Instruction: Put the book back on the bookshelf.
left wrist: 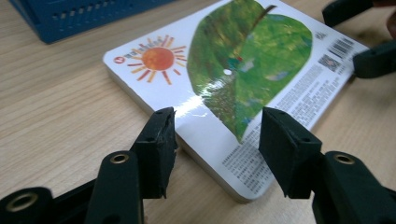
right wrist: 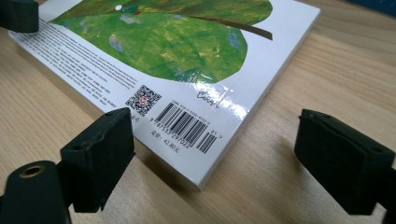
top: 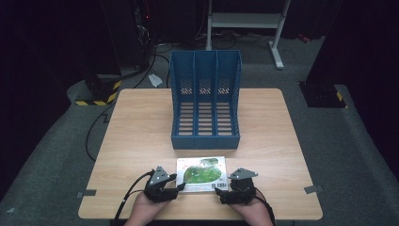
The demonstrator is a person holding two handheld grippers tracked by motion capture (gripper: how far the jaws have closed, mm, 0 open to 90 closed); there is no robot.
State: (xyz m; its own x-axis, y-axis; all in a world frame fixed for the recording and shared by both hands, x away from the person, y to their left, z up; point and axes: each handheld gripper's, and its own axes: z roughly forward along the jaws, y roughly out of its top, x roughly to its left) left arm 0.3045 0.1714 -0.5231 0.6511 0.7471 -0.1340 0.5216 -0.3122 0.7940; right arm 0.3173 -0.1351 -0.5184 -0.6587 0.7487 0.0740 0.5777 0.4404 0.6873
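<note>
A thin book (top: 201,173) lies flat on the wooden table (top: 136,141) near its front edge, showing a green leaf, an orange sun and a barcode. My left gripper (top: 178,187) is at the book's near left corner (left wrist: 247,191); its jaws stand open on either side of that corner, low over the cover, and the pads do not press on it. At the near right corner, my right gripper (top: 220,192) is open wide, with the barcode corner (right wrist: 187,126) between its pads and untouched. A blue three-slot file rack (top: 205,101) stands just behind the book.
The rack's slots open toward me and hold nothing. Small grey tape marks (top: 87,193) (top: 313,189) sit at the table's front corners. Beyond the table are floor cables (top: 150,56), a white frame (top: 244,21) and a yellow-black striped base (top: 96,92).
</note>
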